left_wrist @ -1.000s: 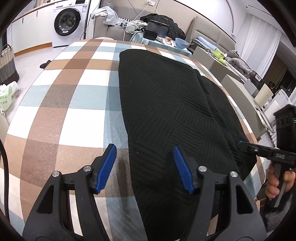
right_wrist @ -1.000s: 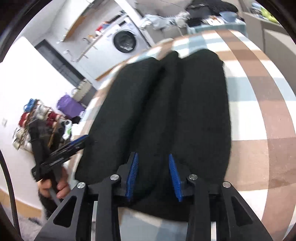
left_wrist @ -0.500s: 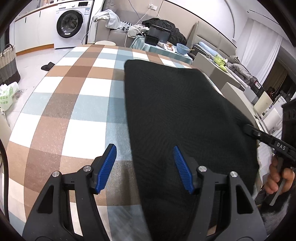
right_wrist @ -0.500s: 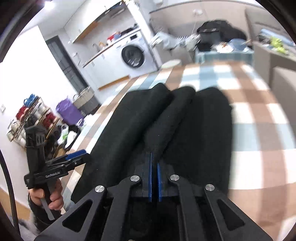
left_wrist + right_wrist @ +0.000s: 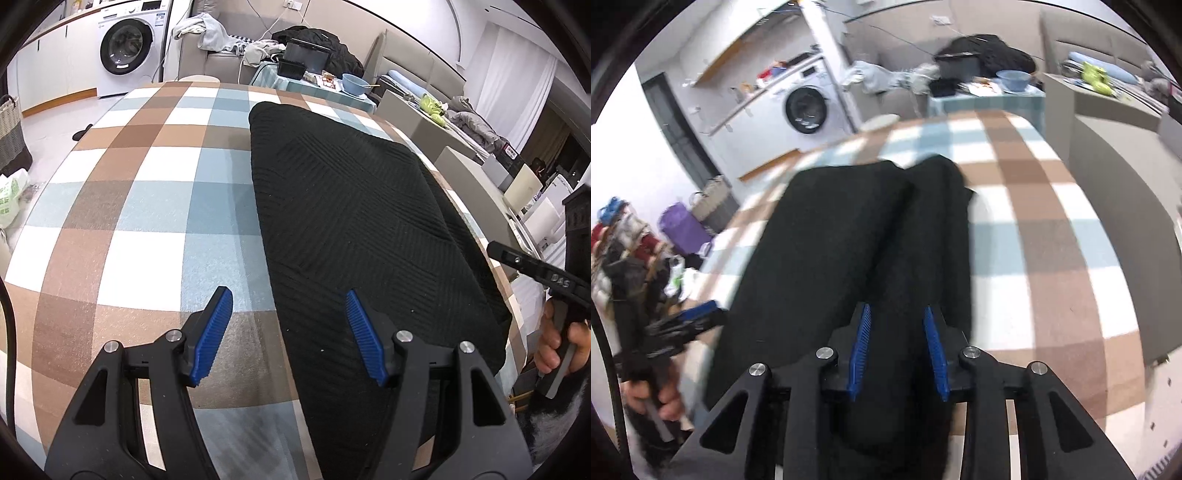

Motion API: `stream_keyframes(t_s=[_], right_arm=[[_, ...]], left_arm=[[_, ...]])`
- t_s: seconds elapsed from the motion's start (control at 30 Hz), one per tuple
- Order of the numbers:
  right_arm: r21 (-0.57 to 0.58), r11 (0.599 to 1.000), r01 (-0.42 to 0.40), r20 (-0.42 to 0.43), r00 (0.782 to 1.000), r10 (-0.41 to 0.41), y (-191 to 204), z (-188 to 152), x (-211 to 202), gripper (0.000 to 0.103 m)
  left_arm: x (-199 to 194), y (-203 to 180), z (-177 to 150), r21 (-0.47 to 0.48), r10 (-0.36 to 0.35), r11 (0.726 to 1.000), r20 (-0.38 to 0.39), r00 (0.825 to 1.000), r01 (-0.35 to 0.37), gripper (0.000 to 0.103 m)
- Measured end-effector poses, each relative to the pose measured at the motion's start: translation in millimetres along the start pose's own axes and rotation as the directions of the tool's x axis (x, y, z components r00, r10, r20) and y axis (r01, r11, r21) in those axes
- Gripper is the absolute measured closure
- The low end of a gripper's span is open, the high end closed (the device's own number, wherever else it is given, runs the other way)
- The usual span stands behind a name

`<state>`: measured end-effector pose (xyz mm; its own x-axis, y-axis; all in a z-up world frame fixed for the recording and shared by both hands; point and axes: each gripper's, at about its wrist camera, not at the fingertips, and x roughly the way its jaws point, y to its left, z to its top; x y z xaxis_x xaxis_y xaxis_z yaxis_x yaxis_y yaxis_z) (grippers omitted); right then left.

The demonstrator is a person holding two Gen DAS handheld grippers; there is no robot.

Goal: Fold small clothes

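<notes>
A black knit garment [image 5: 351, 206] lies lengthwise on the checked tablecloth [image 5: 147, 206], with a long fold along its right side. My left gripper [image 5: 288, 295] hovers open over its near left edge, one finger above the cloth and the other above the table. In the right wrist view the garment [image 5: 831, 240] shows two long ridges. My right gripper [image 5: 897, 308] stands just above the near end of the right ridge. Its jaws are opening, with black cloth lying low between them and no pad pressing on it. A hand holds each gripper: the right [image 5: 535, 273], the left [image 5: 690, 317].
The tablecloth [image 5: 1034, 221] is bare to the right of the garment. Beige chairs [image 5: 465, 173] stand close along that side. Beyond the table are a washing machine [image 5: 125, 48], a side table with a blue bowl [image 5: 352, 79], a woven basket [image 5: 9, 125] and a purple basket [image 5: 681, 229].
The right gripper shut on the garment's middle ridge half a second ago and has since parted its jaws and risen a little. The left gripper has stayed open and still.
</notes>
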<state>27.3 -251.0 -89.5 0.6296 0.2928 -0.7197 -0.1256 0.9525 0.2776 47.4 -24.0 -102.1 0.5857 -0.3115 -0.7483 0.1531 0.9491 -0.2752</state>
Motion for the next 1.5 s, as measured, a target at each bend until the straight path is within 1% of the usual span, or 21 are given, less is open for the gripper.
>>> stream_keyframes(t_s=[0.13, 0.2, 0.33, 0.37, 0.4, 0.43, 0.53, 0.67, 0.77, 0.87, 0.9, 1.03, 1.07, 1.1, 1.13, 1.17, 1.3, 1.33, 1.4, 1.43, 1.5], right_arm=[[-0.013, 0.997, -0.078, -0.031, 0.997, 0.077, 29.2, 2.4, 7.6, 0.07], [0.005, 0.994, -0.113, -0.083, 0.99, 0.113, 33.0, 0.5, 24.7, 0.07], [0.038, 0.991, -0.127, -0.143, 0.981, 0.131, 33.4, -9.8, 49.5, 0.071], [0.049, 0.991, -0.128, -0.137, 0.982, 0.133, 32.1, -11.0, 50.4, 0.076], [0.042, 0.992, -0.122, -0.126, 0.984, 0.126, 32.1, -10.5, 47.4, 0.091], [0.036, 0.991, -0.127, -0.111, 0.985, 0.131, 32.0, -9.0, 42.9, 0.098], [0.007, 0.988, -0.152, -0.009, 0.988, 0.153, 34.5, -5.2, 10.7, 0.099], [-0.009, 0.998, -0.06, 0.011, 0.998, 0.06, 31.0, -9.6, -0.3, 0.099], [0.029, 0.999, -0.046, -0.063, 0.997, 0.047, 22.1, -14.7, 19.5, 0.096], [0.071, 0.992, -0.105, -0.134, 0.984, 0.114, 14.3, -23.5, 24.5, 0.074], [0.078, 0.988, -0.136, -0.147, 0.978, 0.146, 12.3, -29.6, 19.9, 0.062], [0.057, 0.966, -0.252, -0.17, 0.951, 0.259, 12.5, -49.2, 4.1, 0.062], [0.034, 0.967, -0.252, -0.171, 0.952, 0.254, 14.3, -51.9, 2.4, 0.062], [-0.007, 0.976, -0.22, -0.17, 0.962, 0.215, 18.5, -54.7, 2.3, 0.068], [-0.033, 0.979, -0.2, -0.174, 0.966, 0.192, 21.8, -54.7, 3.9, 0.085], [-0.057, 0.977, -0.205, -0.175, 0.966, 0.193, 26.6, -53.1, 4.6, 0.092], [-0.131, 0.961, -0.245, -0.052, 0.969, 0.24, 37.4, -43.0, -26.7, 0.095], [-0.122, 0.966, -0.229, -0.056, 0.973, 0.224, 34.6, -43.9, -29.7, 0.095], [-0.154, 0.986, -0.061, -0.085, 0.995, 0.048, 31.2, -49.8, -19.2, 0.095], [-0.155, 0.988, -0.025, -0.106, 0.994, 0.008, 28.3, -52.4, -13.4, 0.094], [-0.078, 0.996, -0.044, -0.116, 0.993, 0.035, 13.8, -56.8, -12.8, 0.092]], left_arm=[[-0.6, -2.3, 1.4, 0.006, -0.001, 1.0, -0.004, 1.0, 0.001, 0.042], [-1.1, -4.9, 0.5, 0.009, 0.002, 1.0, -0.008, 1.0, -0.002, 0.042], [-1.4, -11.3, -3.4, 0.02, -0.006, 1.0, -0.018, 1.0, 0.006, 0.042], [-2.0, -12.9, -4.7, 0.023, -0.005, 1.0, -0.019, 1.0, 0.006, 0.042], [-2.4, -14.2, -5.3, 0.025, -0.008, 1.0, -0.019, 1.0, 0.008, 0.042], [-2.7, -14.3, -5.2, 0.025, -0.011, 1.0, -0.019, 1.0, 0.011, 0.042], [-6.1, -16.3, -3.6, 0.024, -0.02, 1.0, -0.013, 1.0, 0.02, 0.042], [-7.6, -18.8, -4.1, 0.039, -0.022, 0.999, -0.012, 1.0, 0.023, 0.041], [-4.3, -19.9, -8.4, 0.044, -0.019, 0.999, -0.031, 0.999, 0.02, 0.041], [-4.3, -19.8, -14.8, 0.042, -0.022, 0.999, -0.045, 0.999, 0.024, 0.041], [-5.1, -19.9, -17.3, 0.042, -0.026, 0.999, -0.047, 0.999, 0.028, 0.041], [-6.4, -22.4, -27.7, 0.047, -0.036, 0.998, -0.059, 0.998, 0.038, 0.041], [-6.2, -22.8, -29.3, 0.048, -0.037, 0.998, -0.06, 0.997, 0.04, 0.041], [-6.0, -23.4, -30.6, 0.048, -0.037, 0.998, -0.062, 0.997, 0.04, 0.041], [-6.1, -23.6, -31.5, 0.044, -0.037, 0.998, -0.06, 0.998, 0.04, 0.041], [-6.7, -23.7, -32.3, 0.041, -0.039, 0.998, -0.056, 0.998, 0.041, 0.041], [-12.4, -25.9, -35.6, 0.036, -0.036, 0.999, -0.038, 0.999, 0.037, 0.041], [-13.6, -26.5, -36.8, 0.033, -0.036, 0.999, -0.035, 0.999, 0.037, 0.041], [-14.8, -27.4, -39.1, 0.029, -0.043, 0.999, -0.035, 0.998, 0.044, 0.041], [-15.0, -28.2, -40.5, 0.029, -0.049, 0.998, -0.034, 0.998, 0.05, 0.041], [-13.9, -29.6, -44.0, 0.029, -0.045, 0.998, -0.037, 0.998, 0.046, 0.041]])
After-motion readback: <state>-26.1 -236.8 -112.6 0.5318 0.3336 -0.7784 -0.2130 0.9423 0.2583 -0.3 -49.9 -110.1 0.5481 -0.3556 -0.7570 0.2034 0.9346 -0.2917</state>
